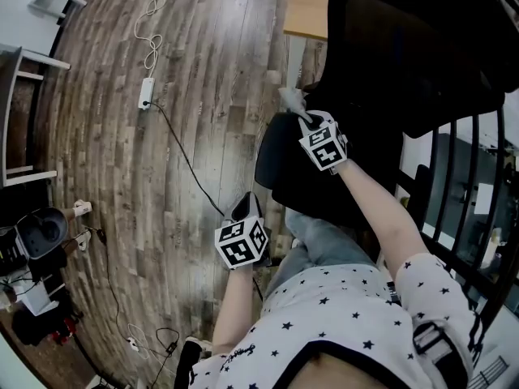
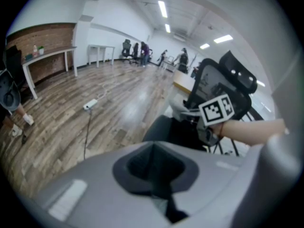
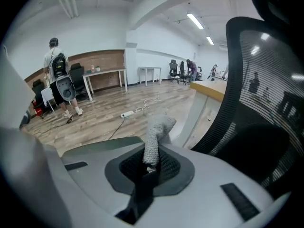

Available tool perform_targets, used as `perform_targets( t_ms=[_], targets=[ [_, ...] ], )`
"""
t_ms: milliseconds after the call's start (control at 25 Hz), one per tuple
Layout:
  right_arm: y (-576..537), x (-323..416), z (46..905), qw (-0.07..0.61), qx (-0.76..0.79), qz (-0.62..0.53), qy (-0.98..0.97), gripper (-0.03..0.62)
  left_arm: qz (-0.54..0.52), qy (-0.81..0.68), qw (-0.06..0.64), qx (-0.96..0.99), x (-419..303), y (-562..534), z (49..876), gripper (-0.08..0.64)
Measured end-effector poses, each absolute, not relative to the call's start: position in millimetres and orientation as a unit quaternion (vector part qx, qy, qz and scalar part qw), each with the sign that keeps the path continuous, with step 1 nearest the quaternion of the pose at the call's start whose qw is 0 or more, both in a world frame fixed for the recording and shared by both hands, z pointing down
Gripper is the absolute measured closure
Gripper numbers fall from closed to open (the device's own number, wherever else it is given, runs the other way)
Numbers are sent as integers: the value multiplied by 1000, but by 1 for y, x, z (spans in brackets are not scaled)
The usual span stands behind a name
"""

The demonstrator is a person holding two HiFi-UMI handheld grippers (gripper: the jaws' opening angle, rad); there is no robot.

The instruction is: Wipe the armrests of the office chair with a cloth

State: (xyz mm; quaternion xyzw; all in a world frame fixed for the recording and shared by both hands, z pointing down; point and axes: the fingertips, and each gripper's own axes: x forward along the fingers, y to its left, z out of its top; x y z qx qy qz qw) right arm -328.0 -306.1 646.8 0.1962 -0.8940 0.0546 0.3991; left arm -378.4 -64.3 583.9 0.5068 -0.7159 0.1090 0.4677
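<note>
1. Your right gripper [image 1: 306,118] is stretched forward over the black office chair [image 1: 389,79]; its jaws are pinched together on a grey cloth [image 3: 156,133], which stands up from between them as a twisted knitted strip.
2. From the head view, the cloth [image 1: 291,99] shows as a pale tuft just past the gripper's tip, above the left edge of the chair's dark seat [image 1: 280,164]; whether it touches the chair cannot be told, nor can an armrest be picked out.
3. The chair's mesh backrest [image 3: 266,99] fills the right side of the right gripper view, close to the gripper.
4. Your left gripper [image 1: 245,209] hangs nearer your body, over the wooden floor [image 1: 195,71] and apart from the chair; its jaws are pressed together with nothing between them.
5. A white power strip [image 1: 146,93] lies on the floor to the left, its cable trailing towards you.
6. A wooden desk [image 1: 306,6] stands just beyond the chair.
</note>
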Motion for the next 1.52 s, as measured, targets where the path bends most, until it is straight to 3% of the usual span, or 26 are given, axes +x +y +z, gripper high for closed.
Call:
perform_targets(
  t_ms=[480,1520],
  targets=[
    [-317,-337,700,444,173,61,-877,561,112,-709,490,495,-380,-75,611,555],
    [-271,-345,702,463,113,62,-877,562,103,-701,494,504,-365,-67,612,555]
  ],
)
